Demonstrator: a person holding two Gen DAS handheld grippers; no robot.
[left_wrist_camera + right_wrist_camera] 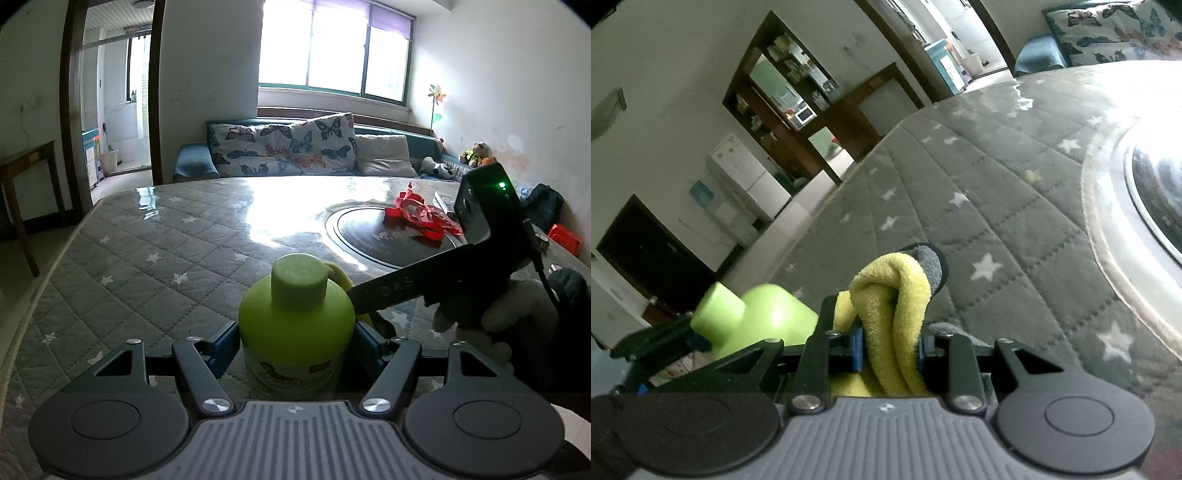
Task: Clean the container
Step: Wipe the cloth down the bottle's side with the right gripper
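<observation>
The lime-green plastic bottle with a round cap (295,325) stands near the table's near edge, clamped by the left gripper (295,343), while the right gripper (891,347), pinching a folded yellow microfibre cloth (897,314), waits just beside it, so wiping seems underway and next needs cloth-to-bottle contact.
</observation>
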